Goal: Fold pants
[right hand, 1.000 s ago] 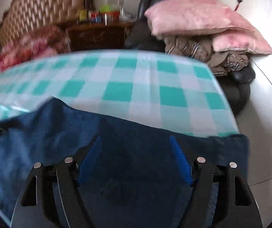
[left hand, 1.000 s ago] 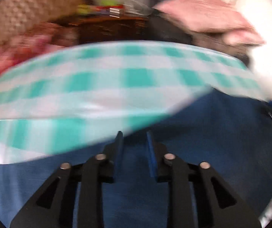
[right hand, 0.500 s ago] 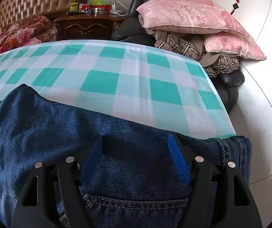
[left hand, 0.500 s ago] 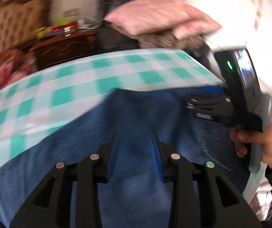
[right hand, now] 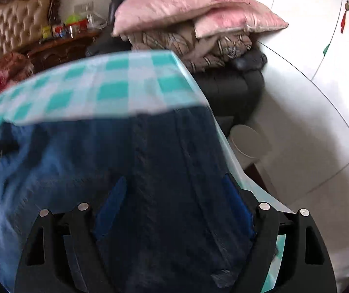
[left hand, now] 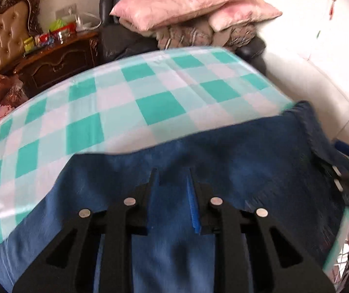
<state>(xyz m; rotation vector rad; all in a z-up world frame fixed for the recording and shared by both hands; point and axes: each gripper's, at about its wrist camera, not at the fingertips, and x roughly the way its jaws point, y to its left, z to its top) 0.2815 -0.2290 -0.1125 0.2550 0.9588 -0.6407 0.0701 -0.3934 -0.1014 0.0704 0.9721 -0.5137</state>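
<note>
With the blue denim pants (left hand: 199,166) lying on the teal-checked desk (left hand: 125,102) and overhanging its right edge, I hold my left jaws (left hand: 172,180) narrow, having just closed further, and right jaws (right hand: 174,195) wide, having just opened, both empty, so the overhang may slide off.

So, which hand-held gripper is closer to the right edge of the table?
Right. The right hand-held gripper is over the jeans at that table edge; the left hand-held gripper is further in, over the jeans' middle.
</note>
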